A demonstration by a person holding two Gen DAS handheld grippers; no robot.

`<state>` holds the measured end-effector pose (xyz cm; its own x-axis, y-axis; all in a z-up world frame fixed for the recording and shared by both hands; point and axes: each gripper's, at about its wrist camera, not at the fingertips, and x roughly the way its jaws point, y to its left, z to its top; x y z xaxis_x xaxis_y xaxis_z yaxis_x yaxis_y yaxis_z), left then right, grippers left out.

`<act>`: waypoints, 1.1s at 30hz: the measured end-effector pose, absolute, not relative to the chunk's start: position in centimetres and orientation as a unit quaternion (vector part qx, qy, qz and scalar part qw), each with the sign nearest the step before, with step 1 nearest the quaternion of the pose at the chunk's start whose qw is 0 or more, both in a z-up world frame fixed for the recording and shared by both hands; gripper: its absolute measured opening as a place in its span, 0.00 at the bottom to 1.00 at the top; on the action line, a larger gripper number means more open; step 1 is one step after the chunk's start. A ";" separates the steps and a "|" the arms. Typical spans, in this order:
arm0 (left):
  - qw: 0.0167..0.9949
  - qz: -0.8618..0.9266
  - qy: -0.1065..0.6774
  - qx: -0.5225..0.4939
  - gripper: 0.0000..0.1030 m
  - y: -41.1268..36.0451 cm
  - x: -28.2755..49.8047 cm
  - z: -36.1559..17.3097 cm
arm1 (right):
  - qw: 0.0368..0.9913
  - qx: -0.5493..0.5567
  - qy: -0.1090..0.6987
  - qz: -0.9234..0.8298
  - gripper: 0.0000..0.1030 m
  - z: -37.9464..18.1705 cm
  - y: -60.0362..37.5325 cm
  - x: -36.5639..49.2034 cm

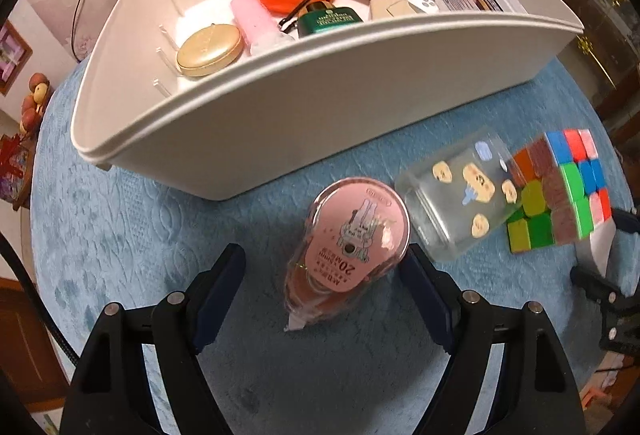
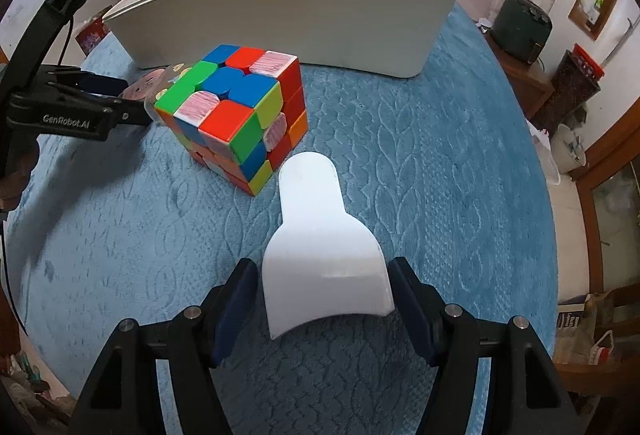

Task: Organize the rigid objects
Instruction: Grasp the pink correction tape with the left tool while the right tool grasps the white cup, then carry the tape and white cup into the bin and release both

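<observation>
The tabletop (image 2: 420, 163) is covered by a blue quilted cloth, with wooden furniture seen around. Both tools are held open: the left tool (image 1: 324, 271) around a pink correction tape (image 1: 352, 235), the right tool (image 2: 324, 291) around a white scoop (image 2: 324, 247), near a white bin (image 1: 280, 115).

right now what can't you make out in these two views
- Right wrist view: the bin's contents, hidden behind its near wall.
- Right wrist view: the pink tape dispenser, mostly covered by the cube and left claw.
- Left wrist view: the white scoop and right claw, cut off at the edge.
</observation>
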<state>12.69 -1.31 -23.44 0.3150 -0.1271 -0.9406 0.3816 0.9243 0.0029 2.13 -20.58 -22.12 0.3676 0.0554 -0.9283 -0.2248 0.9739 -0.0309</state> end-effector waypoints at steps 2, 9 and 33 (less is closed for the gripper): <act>0.803 -0.156 0.565 0.105 0.79 -1.4 12.8 -23.5 | 0.826 -0.081 0.552 0.088 0.59 -22.0 -20.5 2.0; 0.807 -0.160 0.559 0.100 0.61 -2.2 12.6 -23.3 | 0.830 -0.071 0.545 0.089 0.55 -21.6 -20.7 2.0; 0.851 -0.138 0.506 0.018 0.60 0.6 10.4 -10.0 | 0.907 0.001 0.410 0.098 0.54 -7.4 -20.7 5.1</act>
<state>10.37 0.56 -9.98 0.4504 -0.2164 -0.8662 0.2532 0.9613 -0.1085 5.10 -20.73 -7.40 0.6448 0.1789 -0.7431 -0.1769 0.9808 0.0826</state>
